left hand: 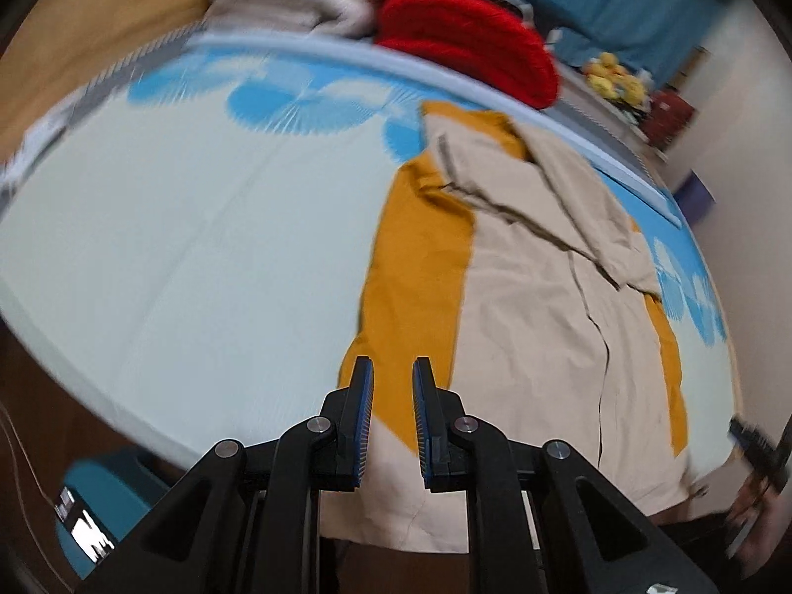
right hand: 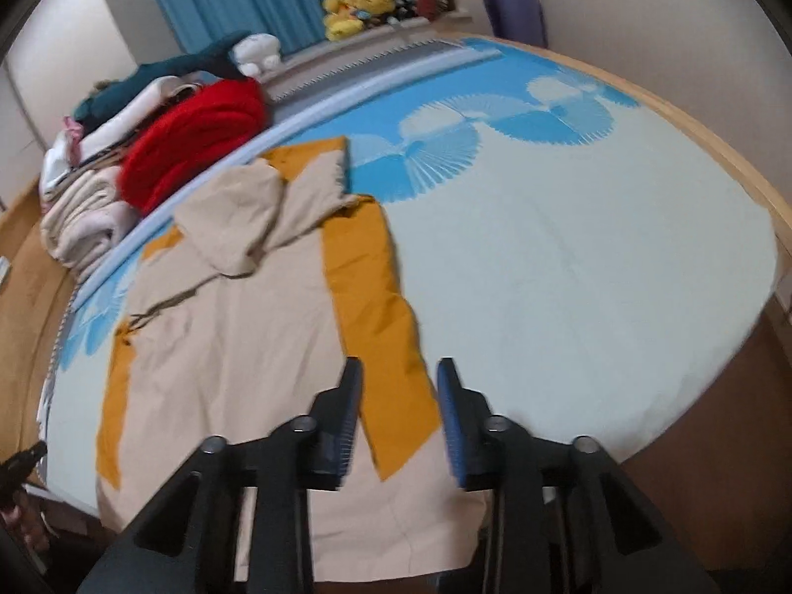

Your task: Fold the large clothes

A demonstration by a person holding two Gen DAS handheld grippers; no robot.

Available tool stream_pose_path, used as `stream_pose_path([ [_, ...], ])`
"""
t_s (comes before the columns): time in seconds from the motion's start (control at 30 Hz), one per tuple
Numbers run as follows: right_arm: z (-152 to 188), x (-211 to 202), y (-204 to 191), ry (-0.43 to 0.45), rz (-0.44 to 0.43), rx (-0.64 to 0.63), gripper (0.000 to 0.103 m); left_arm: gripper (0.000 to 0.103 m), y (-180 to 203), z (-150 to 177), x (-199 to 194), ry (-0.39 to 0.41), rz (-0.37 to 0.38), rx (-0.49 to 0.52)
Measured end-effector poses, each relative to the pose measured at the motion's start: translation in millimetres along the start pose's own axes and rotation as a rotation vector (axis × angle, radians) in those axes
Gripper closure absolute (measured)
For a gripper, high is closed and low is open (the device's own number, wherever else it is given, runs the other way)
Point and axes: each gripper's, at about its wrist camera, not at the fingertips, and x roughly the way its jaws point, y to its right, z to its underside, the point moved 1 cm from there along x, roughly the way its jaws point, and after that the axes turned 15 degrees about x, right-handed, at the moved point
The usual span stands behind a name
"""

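Observation:
A large beige coat (left hand: 534,307) with mustard-yellow sleeves lies flat on the bed, hood toward the far side, hem hanging over the near edge. It also shows in the right wrist view (right hand: 237,326). One mustard sleeve (left hand: 416,267) is folded along the body, and it also shows in the right wrist view (right hand: 376,317). My left gripper (left hand: 391,371) is open and empty just above the lower end of that sleeve. My right gripper (right hand: 398,371) is open and empty above the same sleeve end. Both views are motion-blurred.
The bed has a pale sheet with blue fan prints (right hand: 569,247). A red blanket (right hand: 198,133) and folded beige bedding (right hand: 84,218) are piled at the far side. Yellow plush toys (right hand: 356,10) and blue curtains stand behind. A phone (left hand: 84,529) lies at lower left.

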Motion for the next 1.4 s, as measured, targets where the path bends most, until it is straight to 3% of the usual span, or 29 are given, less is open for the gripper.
stream_pose_path([
  [0.1,3,5,3,-0.038,-0.018,0.019,0.058,0.089,-17,7,11,-0.057,0.009,-0.067],
  [0.27,8,20,8,-0.085,0.024,-0.004,0.052,0.084,-32,21,41,-0.191,0.047,-0.156],
  [0.4,13,47,21,-0.180,0.073,0.044,0.050,0.077,-27,28,64,-0.273,0.016,-0.103],
  [0.47,17,60,25,-0.230,0.097,0.054,0.049,0.068,-24,31,73,-0.302,0.008,-0.079],
  [0.57,25,80,26,-0.294,0.153,0.041,0.049,0.062,-24,32,79,-0.316,0.006,-0.066],
  [0.77,37,101,31,-0.344,0.245,0.022,0.049,0.061,-23,35,92,-0.353,-0.003,-0.052],
  [0.93,41,105,31,-0.356,0.259,0.005,0.050,0.061,-20,40,101,-0.382,-0.019,-0.018],
  [0.97,42,105,30,-0.356,0.261,-0.008,0.053,0.061,-19,41,102,-0.387,-0.024,-0.007],
  [1.03,44,105,27,-0.363,0.253,-0.025,0.070,0.062,-16,42,104,-0.392,-0.041,0.019],
  [1.1,46,105,25,-0.365,0.248,-0.040,0.094,0.067,-11,44,103,-0.396,-0.047,0.052],
  [1.13,45,103,24,-0.365,0.233,-0.039,0.096,0.085,-10,44,102,-0.402,-0.044,0.067],
  [1.17,45,100,24,-0.359,0.225,-0.041,0.098,0.095,-6,46,100,-0.412,-0.033,0.090],
  [1.3,35,78,25,-0.312,0.192,-0.008,0.100,0.097,5,52,78,-0.407,0.007,0.124],
  [1.4,33,69,31,-0.297,0.237,0.015,0.101,0.093,10,62,80,-0.448,0.007,0.153],
])
